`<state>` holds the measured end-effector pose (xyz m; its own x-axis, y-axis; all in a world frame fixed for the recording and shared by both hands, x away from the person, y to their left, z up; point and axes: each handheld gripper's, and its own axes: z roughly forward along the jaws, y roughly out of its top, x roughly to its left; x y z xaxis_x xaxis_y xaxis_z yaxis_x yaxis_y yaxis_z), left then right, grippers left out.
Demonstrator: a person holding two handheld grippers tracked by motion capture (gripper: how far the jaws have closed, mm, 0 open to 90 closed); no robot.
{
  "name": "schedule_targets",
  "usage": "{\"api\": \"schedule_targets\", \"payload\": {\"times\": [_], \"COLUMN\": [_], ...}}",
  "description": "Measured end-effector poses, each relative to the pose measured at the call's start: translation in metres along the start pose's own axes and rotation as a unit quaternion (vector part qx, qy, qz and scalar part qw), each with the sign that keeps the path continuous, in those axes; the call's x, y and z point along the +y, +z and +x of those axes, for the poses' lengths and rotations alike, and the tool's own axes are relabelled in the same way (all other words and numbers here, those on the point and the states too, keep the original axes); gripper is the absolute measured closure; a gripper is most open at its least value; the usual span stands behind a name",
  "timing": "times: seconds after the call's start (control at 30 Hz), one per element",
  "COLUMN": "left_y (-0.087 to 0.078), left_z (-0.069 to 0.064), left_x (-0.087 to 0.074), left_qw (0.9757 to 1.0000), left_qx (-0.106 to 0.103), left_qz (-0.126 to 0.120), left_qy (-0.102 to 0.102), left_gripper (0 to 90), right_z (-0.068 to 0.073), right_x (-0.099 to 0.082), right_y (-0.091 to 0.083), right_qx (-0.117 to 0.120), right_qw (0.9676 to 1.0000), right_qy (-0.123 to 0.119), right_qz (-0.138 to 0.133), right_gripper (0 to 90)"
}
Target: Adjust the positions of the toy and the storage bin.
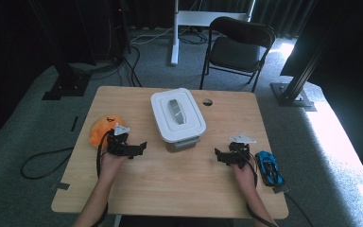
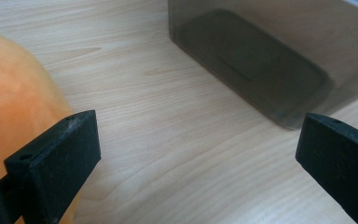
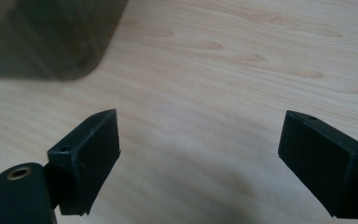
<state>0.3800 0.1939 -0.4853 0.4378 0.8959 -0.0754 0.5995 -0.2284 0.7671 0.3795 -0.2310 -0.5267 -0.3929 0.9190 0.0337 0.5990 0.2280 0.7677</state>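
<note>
The left claw (image 1: 139,147) hovers over the wooden surface (image 1: 179,179) with its jaws spread wide and nothing between them. An orange plush toy (image 1: 103,129) lies just beside it on its outer side; in the left gripper view the toy (image 2: 14,107) bulges right behind the near jaw. The grey storage box (image 1: 178,118), its white lid shut, stands ahead between both claws. The right claw (image 1: 219,156) is likewise wide and empty above bare wood, with a corner of the box (image 3: 46,32) ahead of it. A blue toy car (image 1: 268,168) rests near that claw's outer side.
</note>
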Motion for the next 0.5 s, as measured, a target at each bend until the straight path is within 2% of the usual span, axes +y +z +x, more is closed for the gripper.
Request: {"api": "schedule_targets", "payload": {"times": [0.07,0.1,0.13,0.23,0.43,0.5], "left_y": [0.000,0.007,0.009,0.019,0.038,0.043], "left_z": [0.000,-0.001,-0.002,-0.002,-0.006,-0.007], "left_x": [0.000,0.002,0.002,0.005,0.010,0.011], "left_qw": [1.0000,0.9999,0.9999,0.9997,0.9990,0.9992], "left_qx": [0.000,0.011,0.016,0.020,0.044,0.039], "left_qz": [0.000,-0.002,-0.003,-0.003,0.008,0.006], "left_qy": [0.000,-0.004,-0.007,-0.012,-0.003,-0.011], "left_gripper": [0.3,0.3,0.3,0.4,0.3,0.4], "right_z": [0.000,-0.002,-0.002,-0.003,-0.004,-0.004], "right_x": [0.002,0.006,0.006,0.010,0.023,0.027], "right_y": [0.003,0.011,0.011,0.020,0.034,0.038], "right_qx": [0.000,0.001,0.001,-0.004,-0.010,-0.012], "right_qw": [1.0000,0.9999,0.9999,0.9999,0.9997,0.9997], "right_qy": [0.004,0.012,0.012,0.013,0.020,0.019], "right_qz": [0.000,0.001,0.001,0.008,0.011,0.009], "right_gripper": [11.9,11.9,11.9,11.9,11.9,11.9]}}
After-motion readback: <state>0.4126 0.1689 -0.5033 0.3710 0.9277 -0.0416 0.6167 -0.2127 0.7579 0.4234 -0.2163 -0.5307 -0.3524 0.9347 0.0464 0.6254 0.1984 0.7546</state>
